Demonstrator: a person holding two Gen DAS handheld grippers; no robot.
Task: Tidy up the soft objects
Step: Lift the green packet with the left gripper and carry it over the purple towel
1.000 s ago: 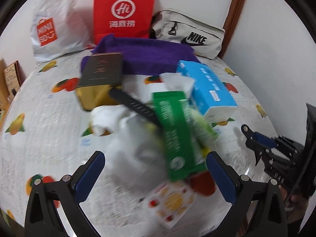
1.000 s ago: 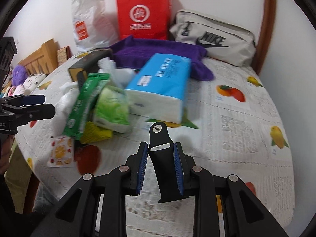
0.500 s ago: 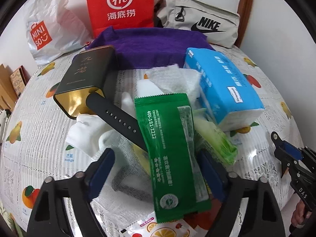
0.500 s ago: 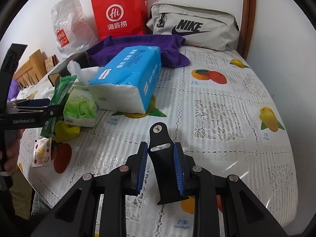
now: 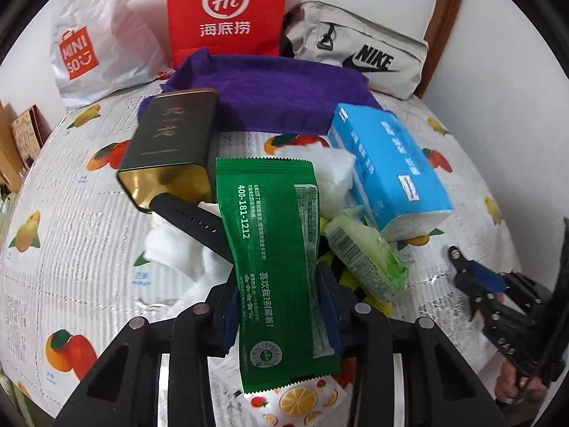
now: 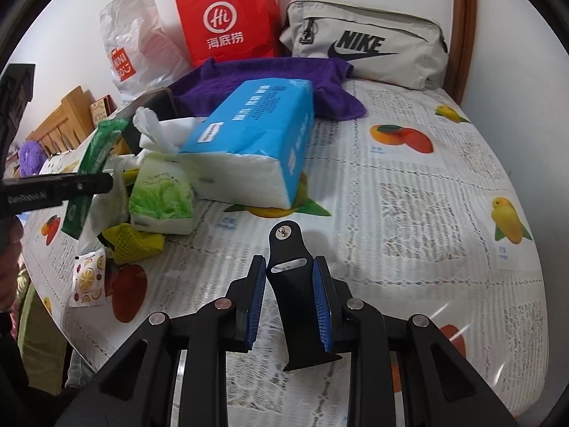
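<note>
Left wrist view: left tongs (image 5: 281, 306) pinch the green wet-wipe sachet (image 5: 274, 263) at the near edge of the worktop (image 5: 64, 249) pile, while right tongs (image 6: 290, 299) pinch a black strap piece (image 6: 293, 284).

You get bright, even indoor light and soft shadows. Fisheye bends the edges hard, corners go black. Glare streaks show on the tablecloth (image 6: 441, 311) near right. Slight blur softens the tissue pack (image 6: 256, 131).
</note>
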